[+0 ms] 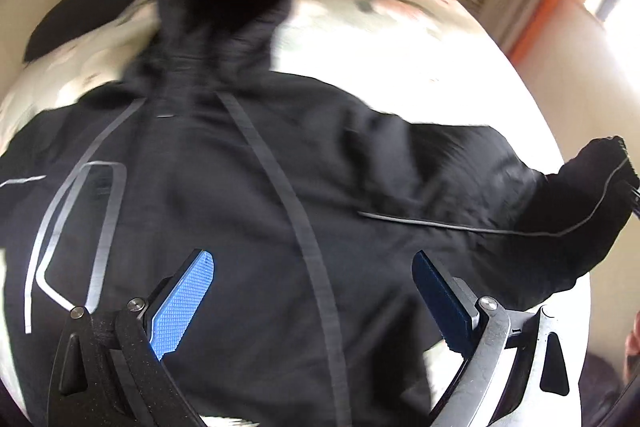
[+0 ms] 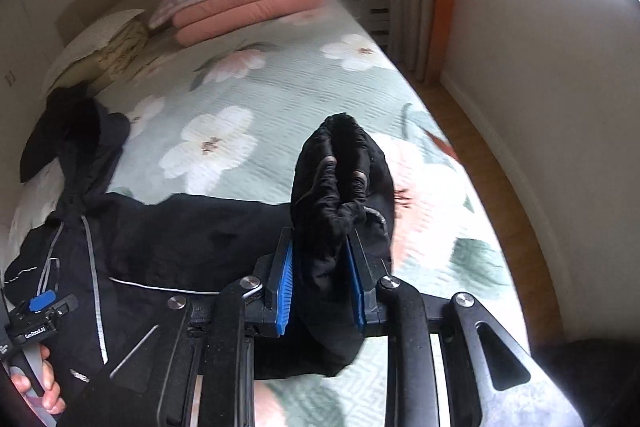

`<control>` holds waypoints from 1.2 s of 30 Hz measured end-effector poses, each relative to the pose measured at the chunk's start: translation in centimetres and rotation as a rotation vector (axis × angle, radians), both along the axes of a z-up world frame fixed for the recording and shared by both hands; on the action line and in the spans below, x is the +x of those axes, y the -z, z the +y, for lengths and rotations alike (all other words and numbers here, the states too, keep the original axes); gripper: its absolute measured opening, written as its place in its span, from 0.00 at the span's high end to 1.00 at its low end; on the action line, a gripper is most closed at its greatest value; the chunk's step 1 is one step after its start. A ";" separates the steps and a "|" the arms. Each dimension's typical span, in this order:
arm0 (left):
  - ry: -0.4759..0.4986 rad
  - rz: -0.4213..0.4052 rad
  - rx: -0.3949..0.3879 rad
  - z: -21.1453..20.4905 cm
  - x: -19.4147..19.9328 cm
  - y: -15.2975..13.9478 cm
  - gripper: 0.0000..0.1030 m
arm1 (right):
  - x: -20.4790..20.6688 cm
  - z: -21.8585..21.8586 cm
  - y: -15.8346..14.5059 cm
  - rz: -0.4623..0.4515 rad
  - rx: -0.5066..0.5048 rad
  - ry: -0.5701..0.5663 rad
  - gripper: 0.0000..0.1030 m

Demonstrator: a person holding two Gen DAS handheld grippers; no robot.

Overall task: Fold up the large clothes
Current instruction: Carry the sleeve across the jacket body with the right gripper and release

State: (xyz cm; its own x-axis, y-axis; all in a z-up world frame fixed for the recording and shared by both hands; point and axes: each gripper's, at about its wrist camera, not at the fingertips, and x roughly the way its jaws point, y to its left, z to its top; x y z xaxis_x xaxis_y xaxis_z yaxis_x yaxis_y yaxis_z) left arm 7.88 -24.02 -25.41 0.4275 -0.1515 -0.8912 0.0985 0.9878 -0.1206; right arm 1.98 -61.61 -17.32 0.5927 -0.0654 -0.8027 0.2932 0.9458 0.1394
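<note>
- Clamped between my right gripper (image 2: 320,291) pads is the bunched cuff of the black jacket (image 2: 192,235); the jaws stand narrow, pressing on the sleeve (image 2: 340,187), which sticks up past the fingertips.
- My jacket lies spread flat on the floral bedspread (image 2: 248,95), hood (image 2: 68,131) toward the pillows, body running lengthwise down the bed, its sleeve reaching out sideways from the body to my right gripper.
- From the jacket, my left gripper (image 1: 316,299) hangs just above the chest panel with jaws wide and nothing between them.
- I judge the coming move turns on that sleeve: its long axis runs across the jacket, so my right hand, the nearer one, would carry the cuff inward over the body.
- Beyond the jacket's hood sit pink pillows (image 2: 248,7); no containers show.
</note>
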 end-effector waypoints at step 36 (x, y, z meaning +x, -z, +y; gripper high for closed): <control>-0.180 -0.008 0.037 30.1 3.5 1.8 0.05 | 10.6 54.1 12.5 0.237 0.061 -0.627 0.42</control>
